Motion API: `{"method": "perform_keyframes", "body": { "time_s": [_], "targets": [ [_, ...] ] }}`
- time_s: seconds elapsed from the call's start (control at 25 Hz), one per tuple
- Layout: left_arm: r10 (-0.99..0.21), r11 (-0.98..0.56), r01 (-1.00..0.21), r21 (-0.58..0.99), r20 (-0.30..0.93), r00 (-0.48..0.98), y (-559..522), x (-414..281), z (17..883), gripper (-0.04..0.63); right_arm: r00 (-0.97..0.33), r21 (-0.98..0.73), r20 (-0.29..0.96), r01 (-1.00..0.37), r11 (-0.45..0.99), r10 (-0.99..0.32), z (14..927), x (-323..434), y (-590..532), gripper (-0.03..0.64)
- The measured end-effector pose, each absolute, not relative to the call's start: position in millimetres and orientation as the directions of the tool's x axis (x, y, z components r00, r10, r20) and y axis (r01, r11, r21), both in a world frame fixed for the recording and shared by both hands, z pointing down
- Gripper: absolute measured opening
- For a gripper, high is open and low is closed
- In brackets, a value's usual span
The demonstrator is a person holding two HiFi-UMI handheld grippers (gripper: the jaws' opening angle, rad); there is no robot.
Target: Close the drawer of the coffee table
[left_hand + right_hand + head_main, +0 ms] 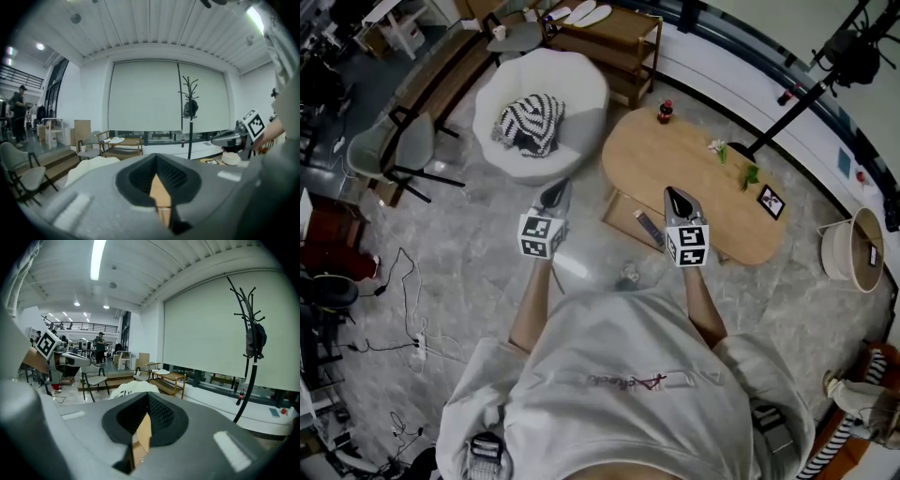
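I hold both grippers out in front of my chest, side by side and level with each other. My left gripper [554, 191] is pressed together with nothing in it, and my right gripper [677, 198] is pressed together and empty too.

From the head view, the drawer [628, 217] lies below and ahead of me. It stands open, pulled out from under the near-left edge of the oval wooden counter [694, 192]. It shows between my two gripper tips, closer to the right one, whose tip overlaps the counter's near edge just beside the drawer. My left gripper sits off to the drawer's left, over the grey floor [469, 244]. Neither gripper touches the drawer or the counter; both are held up above them.

By count there is one counter with one drawer that I can see, and one slim dark object [650, 229] lying in it. Four small things stand on the counter top, well apart:
- one red figure [665, 112] at the far end
- one pale flower sprig [717, 147]
- one green sprig [750, 174]
- one framed picture [771, 201] near the right edge

Beyond my left gripper there is one white armchair [572, 89] with one striped throw [530, 122] on it. Left of that stands one grey chair [398, 150].
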State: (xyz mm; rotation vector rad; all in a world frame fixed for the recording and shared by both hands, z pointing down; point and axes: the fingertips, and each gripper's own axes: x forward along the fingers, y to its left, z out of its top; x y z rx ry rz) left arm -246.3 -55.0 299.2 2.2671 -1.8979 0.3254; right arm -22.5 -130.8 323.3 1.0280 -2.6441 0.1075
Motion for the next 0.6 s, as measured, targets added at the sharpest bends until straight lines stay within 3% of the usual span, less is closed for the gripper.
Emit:
{"method": "perform_keyframes", "body": {
  "time_s": [0.6],
  "targets": [
    [-0.951,-0.146,-0.989,-0.035,0.282,0.131,-130,-246,299,0.0,-0.717,0.016,0.298,-0.656,0.755,-0.63,331,-22,-216,0.005]
  ]
}}
